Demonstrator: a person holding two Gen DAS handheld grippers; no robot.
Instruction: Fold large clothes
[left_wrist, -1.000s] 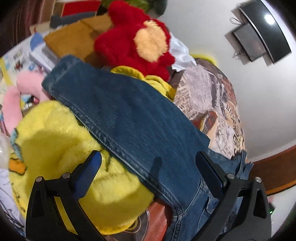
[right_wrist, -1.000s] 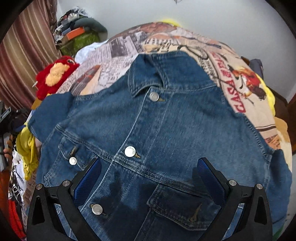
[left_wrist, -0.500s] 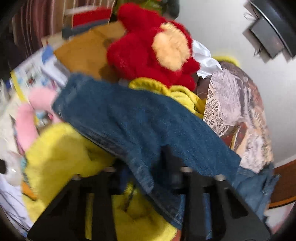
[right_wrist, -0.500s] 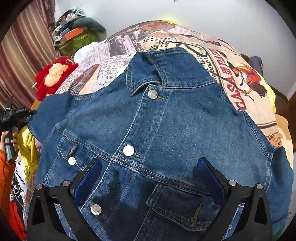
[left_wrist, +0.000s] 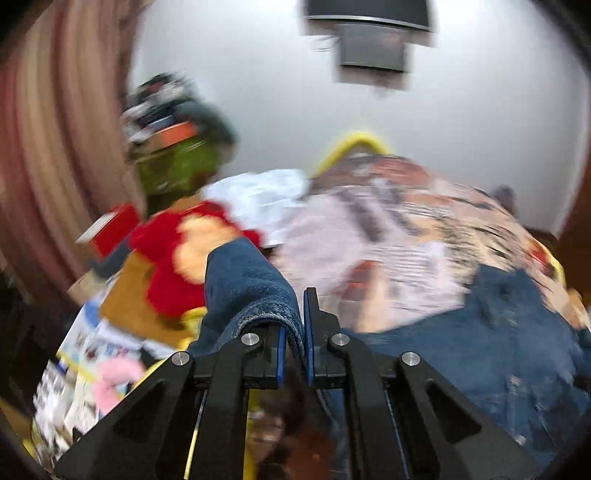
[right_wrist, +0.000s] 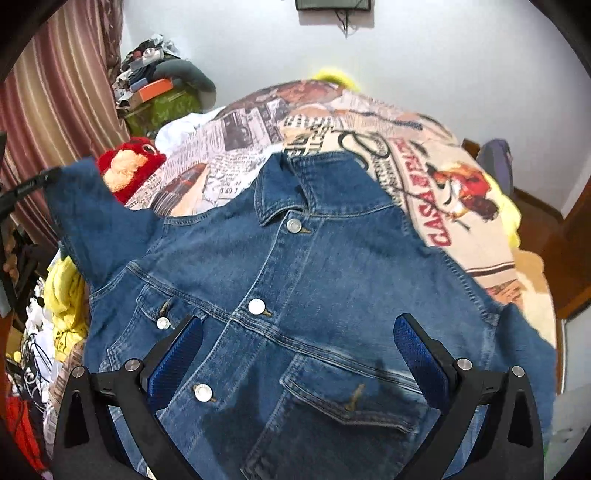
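— What is the left claw (left_wrist: 294, 325) gripping?

— Its blue pads are pinching shut on a fold of the sleeve (left_wrist: 251, 291), thick blue denim draping over one black finger. The view is blurring.

— And the right claw (right_wrist: 297, 341)?

— Its jaws are standing wide apart, holding nothing, hovering above the denim jacket (right_wrist: 295, 295).

— Where is the jacket lying?

— It is lying front-up on the bed, on a newspaper-print bedspread (right_wrist: 369, 125), collar pointing toward the white wall, round metal buttons (right_wrist: 256, 306) shining down the placket. The sleeve is lifting off at the left edge, just beside a fuzzy red plush toy (right_wrist: 129, 166).
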